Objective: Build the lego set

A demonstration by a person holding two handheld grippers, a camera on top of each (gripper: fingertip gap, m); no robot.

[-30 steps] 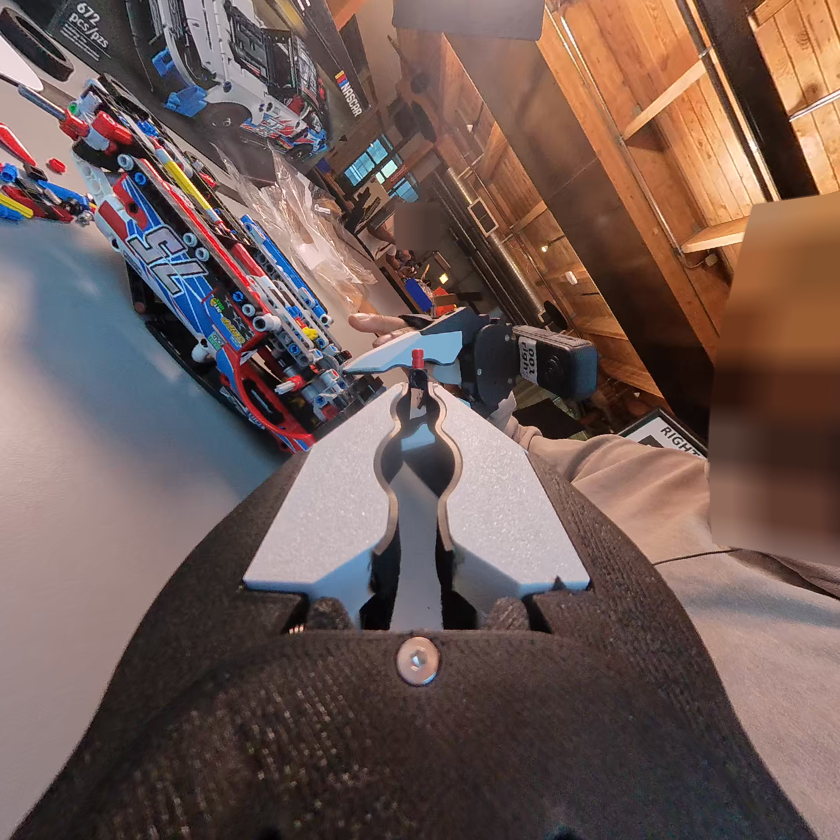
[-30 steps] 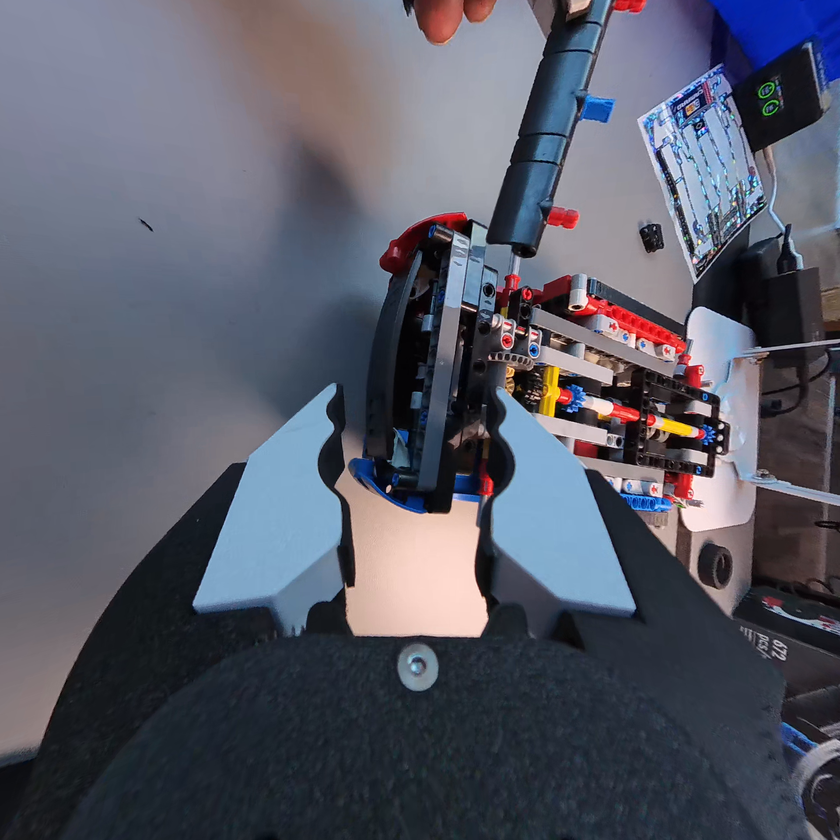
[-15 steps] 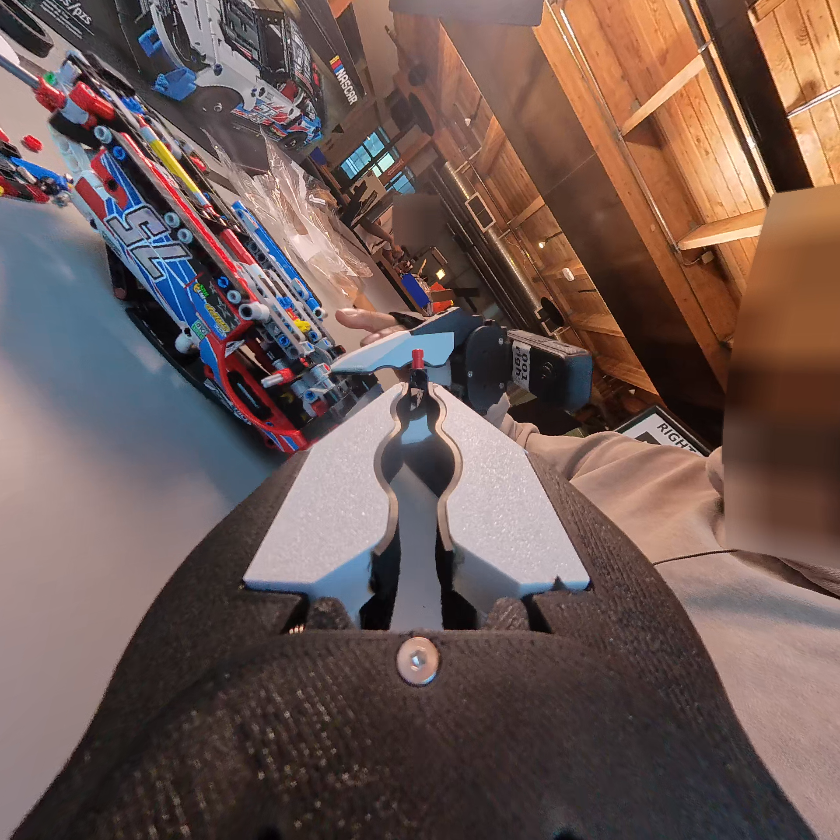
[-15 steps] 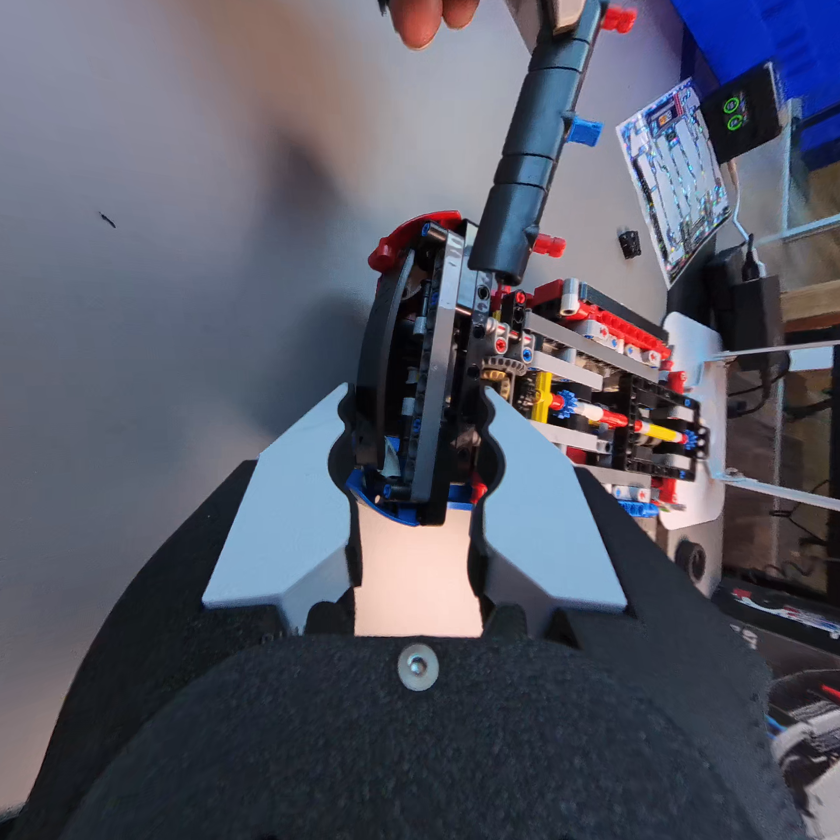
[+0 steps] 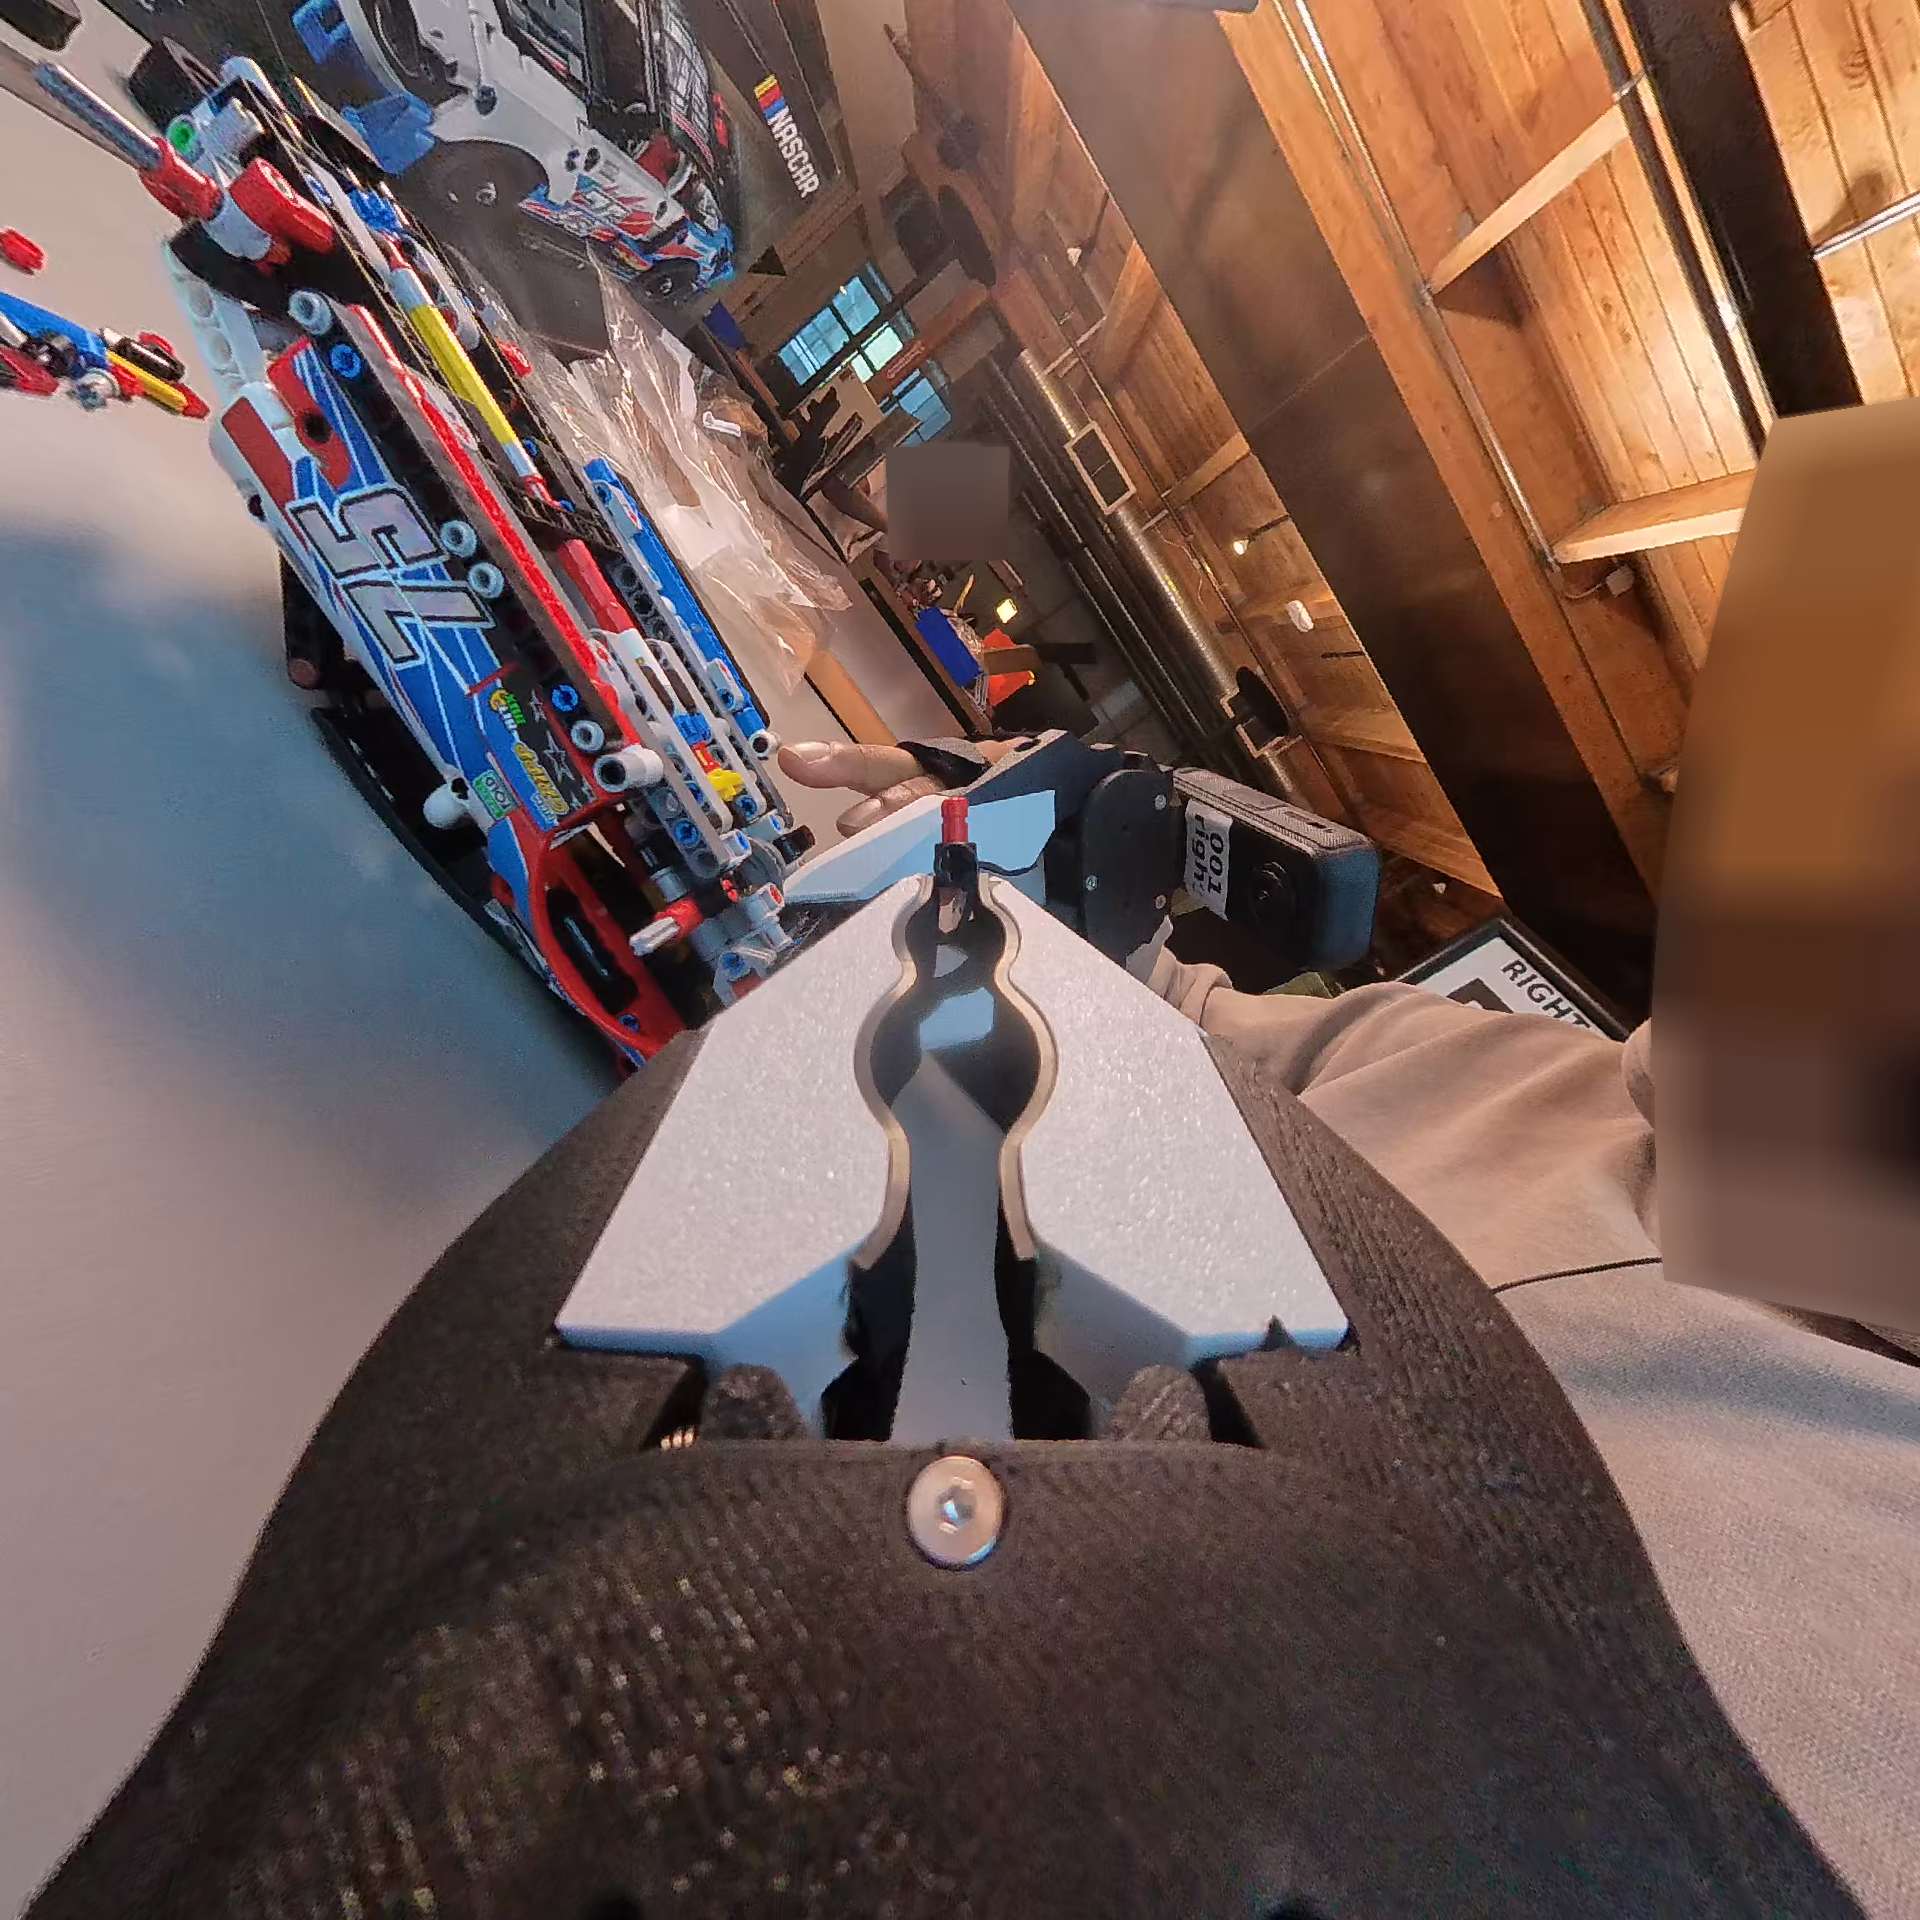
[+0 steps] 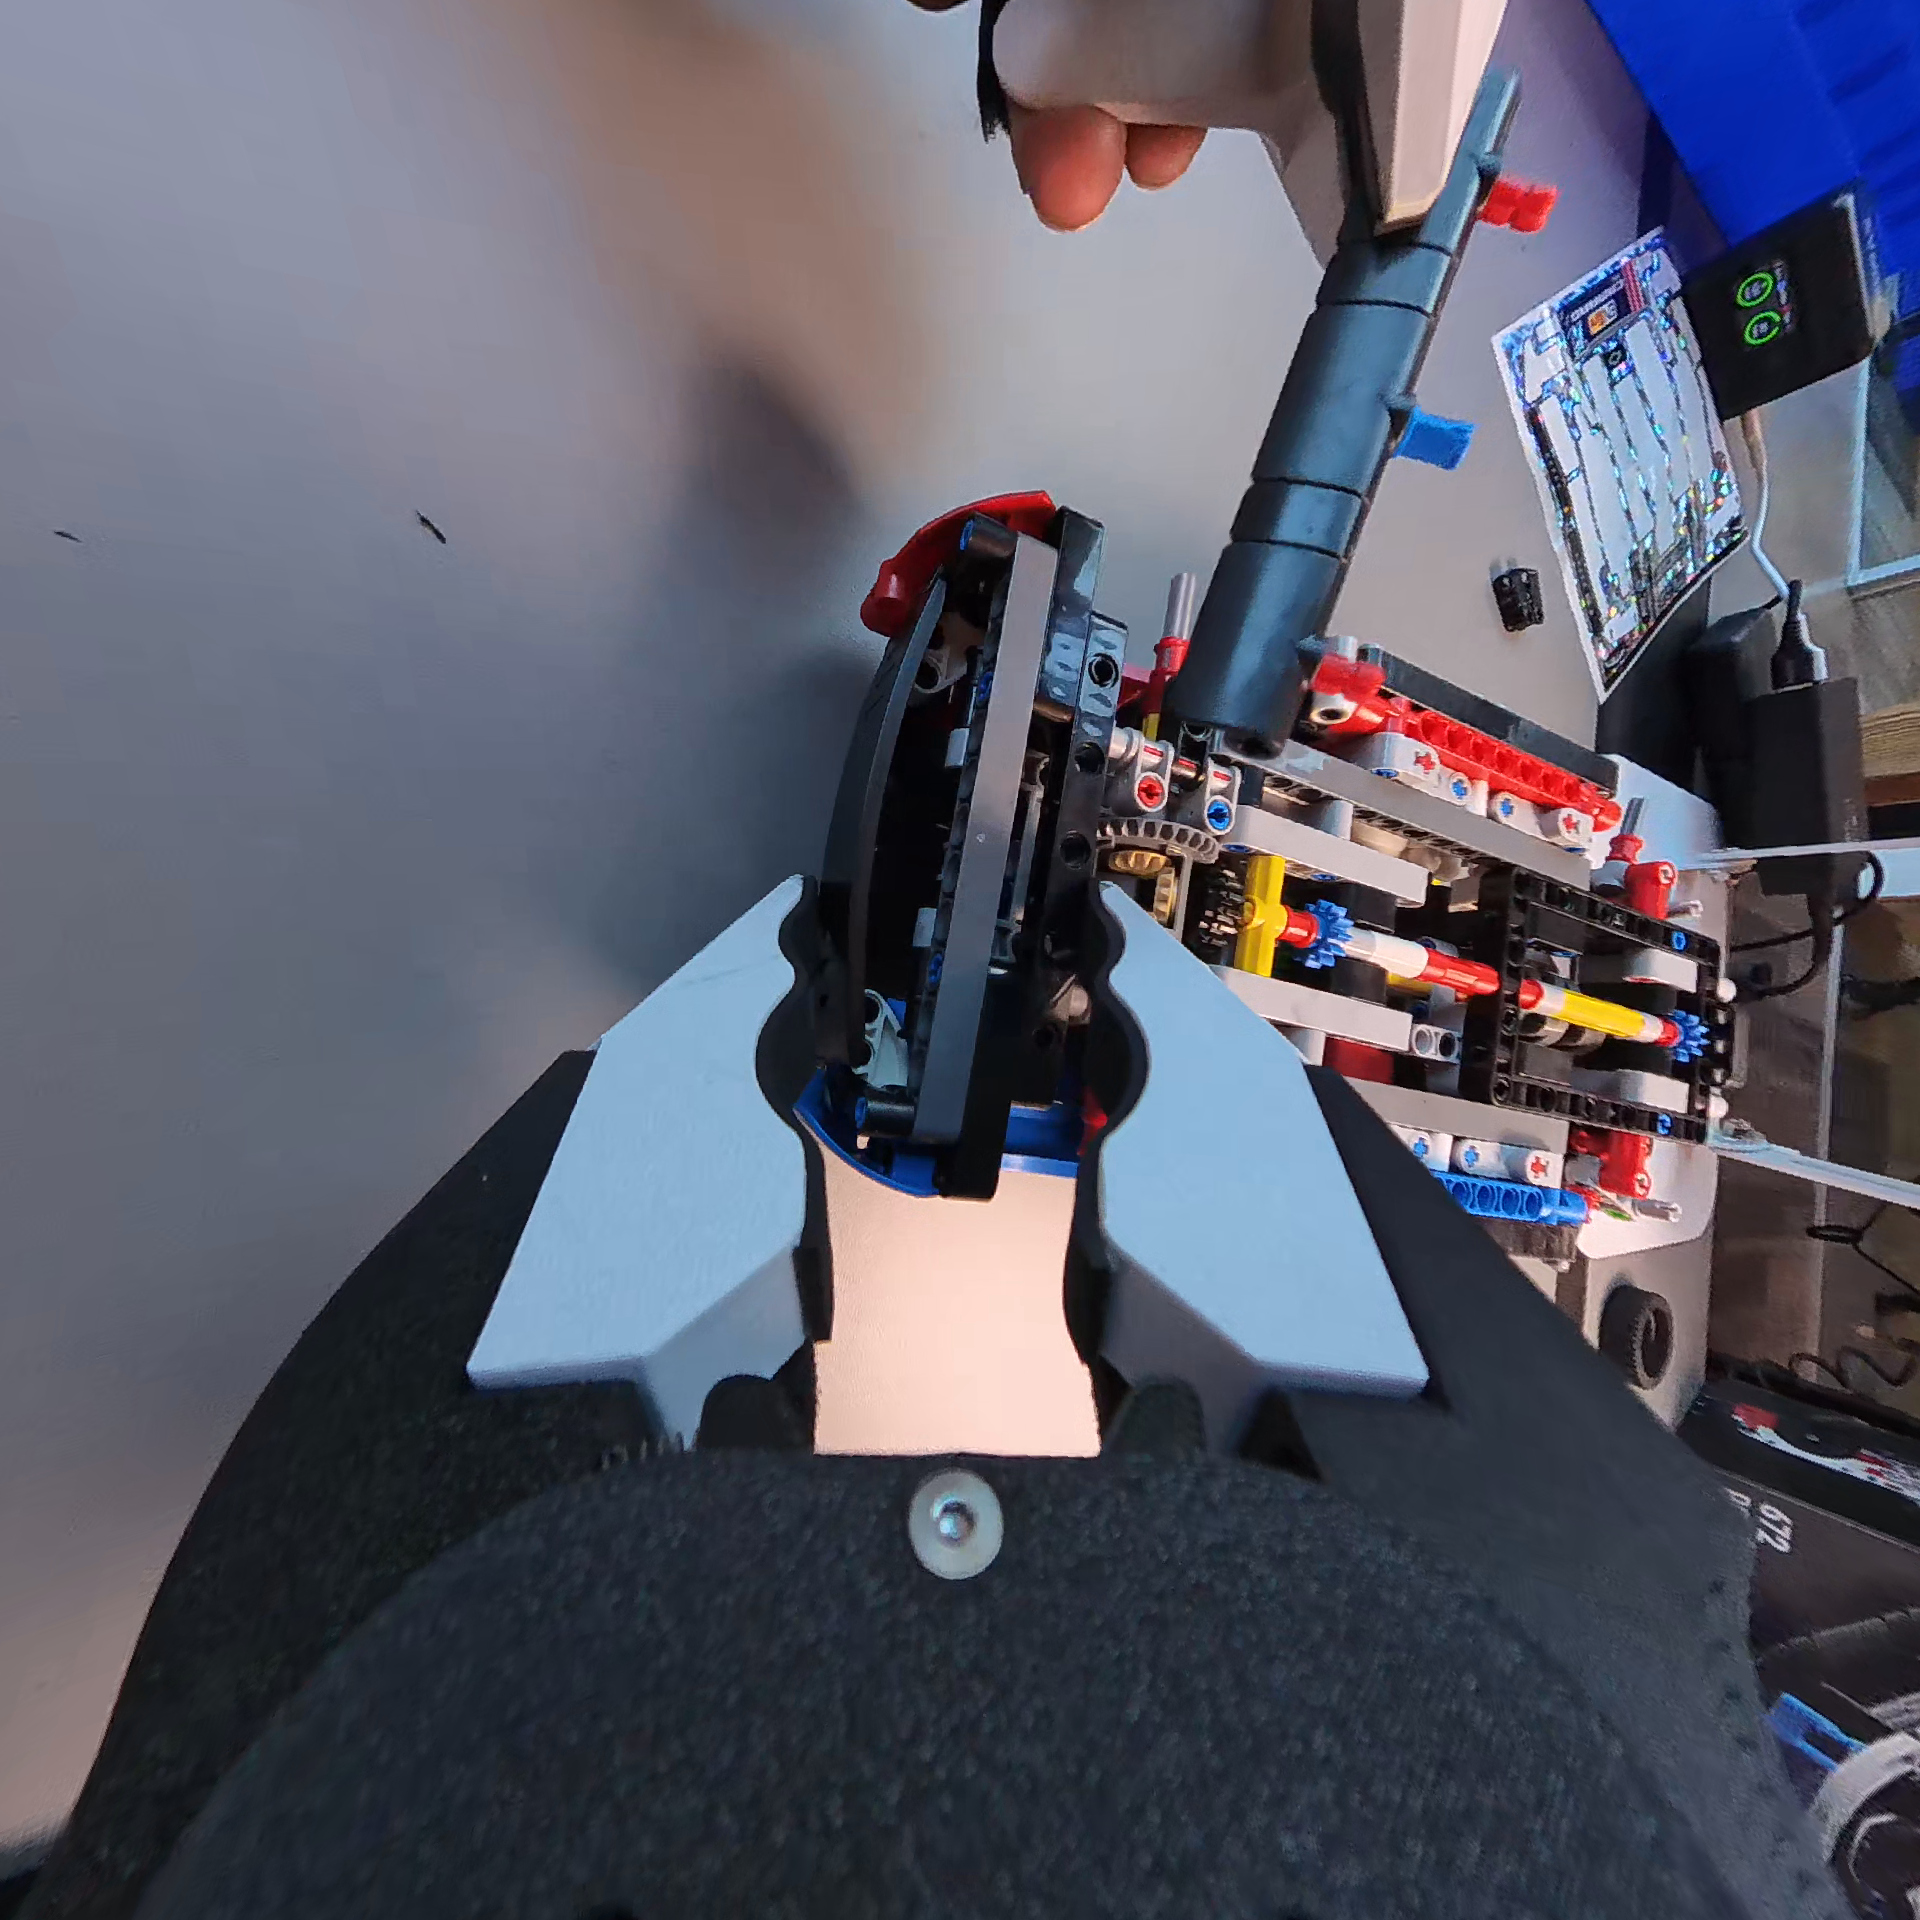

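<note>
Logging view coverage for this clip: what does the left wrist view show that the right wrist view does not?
Left wrist view only: the car's numbered side panel, the box, clear bags, wooden shelving, and the right gripper's body.

Right wrist view only: the car's underside gears and axles, the sticker sheet, and the right gripper clamped on the car's end.

Both: the car, the grey table, and the left gripper shut on a black piece with red pins.

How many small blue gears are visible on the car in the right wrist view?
2. One blue gear beside the yellow connector; the other at the yellow axle's far end. More may be hidden.
</note>
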